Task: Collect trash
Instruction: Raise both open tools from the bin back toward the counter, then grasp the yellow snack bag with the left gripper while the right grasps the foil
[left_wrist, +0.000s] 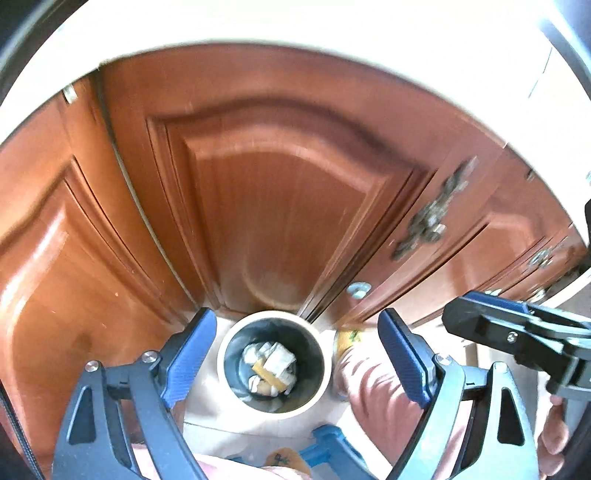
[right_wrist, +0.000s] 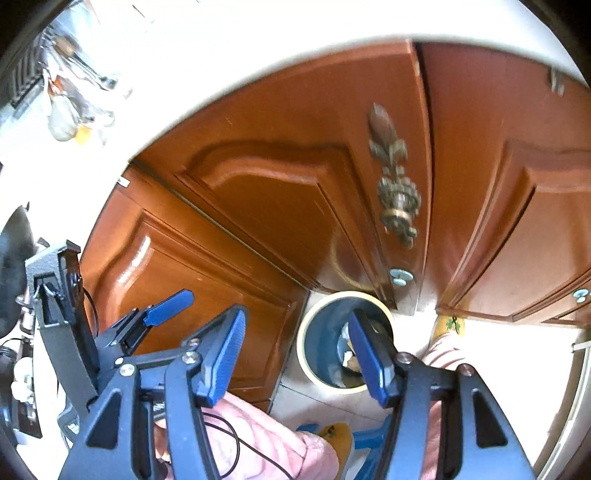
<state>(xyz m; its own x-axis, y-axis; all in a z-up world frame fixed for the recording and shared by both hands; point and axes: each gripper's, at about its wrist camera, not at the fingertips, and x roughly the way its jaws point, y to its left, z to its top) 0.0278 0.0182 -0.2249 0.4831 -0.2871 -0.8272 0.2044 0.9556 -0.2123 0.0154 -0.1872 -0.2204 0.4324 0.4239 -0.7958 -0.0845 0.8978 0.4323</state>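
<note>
Left wrist view: left gripper hangs over the bin, jaws spread, holding nothing; crumpled trash lies inside. Right wrist view: right gripper, jaws spread, bin at one o'clock on the floor.

Home kitchen. Lower cabinets with glossy reddish wood panel doors, ornate brass pull, white countertop edge across frame top, tiled floor at bottom, utensils hanging upper left in right wrist view.
</note>
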